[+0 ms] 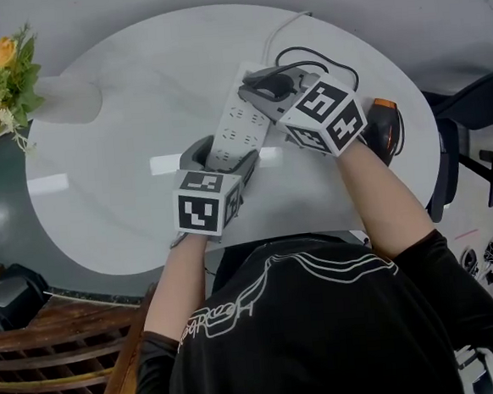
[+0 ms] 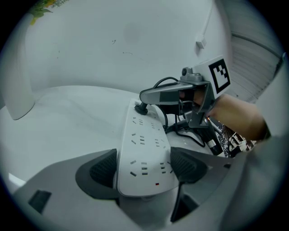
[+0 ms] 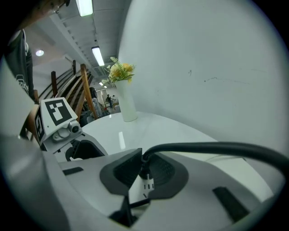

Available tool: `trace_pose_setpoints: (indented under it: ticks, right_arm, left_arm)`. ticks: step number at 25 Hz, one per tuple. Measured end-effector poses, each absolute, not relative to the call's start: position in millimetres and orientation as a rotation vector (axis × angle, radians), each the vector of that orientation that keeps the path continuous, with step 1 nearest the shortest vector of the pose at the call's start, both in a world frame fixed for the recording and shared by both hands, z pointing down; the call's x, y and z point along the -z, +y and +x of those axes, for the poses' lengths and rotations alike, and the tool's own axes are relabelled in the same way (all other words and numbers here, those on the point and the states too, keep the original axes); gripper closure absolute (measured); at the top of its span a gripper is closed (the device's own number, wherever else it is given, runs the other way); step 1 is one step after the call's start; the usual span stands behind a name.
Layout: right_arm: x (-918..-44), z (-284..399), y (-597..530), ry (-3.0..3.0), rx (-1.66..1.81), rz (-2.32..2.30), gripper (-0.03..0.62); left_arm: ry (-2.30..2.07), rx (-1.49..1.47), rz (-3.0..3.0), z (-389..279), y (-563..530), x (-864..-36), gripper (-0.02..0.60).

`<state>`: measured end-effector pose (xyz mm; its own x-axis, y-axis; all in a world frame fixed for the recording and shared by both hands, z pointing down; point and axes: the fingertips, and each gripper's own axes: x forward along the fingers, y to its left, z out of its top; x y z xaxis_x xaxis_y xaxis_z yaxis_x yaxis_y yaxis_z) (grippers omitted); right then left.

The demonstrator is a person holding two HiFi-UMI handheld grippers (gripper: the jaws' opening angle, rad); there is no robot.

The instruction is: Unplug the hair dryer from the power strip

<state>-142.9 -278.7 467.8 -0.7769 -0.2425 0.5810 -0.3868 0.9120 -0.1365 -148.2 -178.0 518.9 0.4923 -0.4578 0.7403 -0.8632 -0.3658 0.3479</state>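
A white power strip lies on the round white table. My left gripper is shut on its near end, and in the left gripper view the strip sits squeezed between both dark pads. At the strip's far end is a black plug, seated in a socket. My right gripper is shut on that plug, whose black cable runs off to the right. The orange-and-black hair dryer lies at the table's right edge, behind my right hand.
A white vase of yellow flowers stands at the table's far left. The black cable loops behind the right gripper, and a white cord leads off the far edge. A wooden chair is at lower left.
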Motion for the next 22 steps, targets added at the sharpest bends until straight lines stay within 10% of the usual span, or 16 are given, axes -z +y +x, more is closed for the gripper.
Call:
trace_pose_setpoints:
  ticks: [22]
  right_arm:
    - [-459, -141, -279, -2.490, -0.305, 0.454, 0.559]
  left_arm:
    - [-1.101, -0.712, 1.989, -149, -178, -520, 0.209]
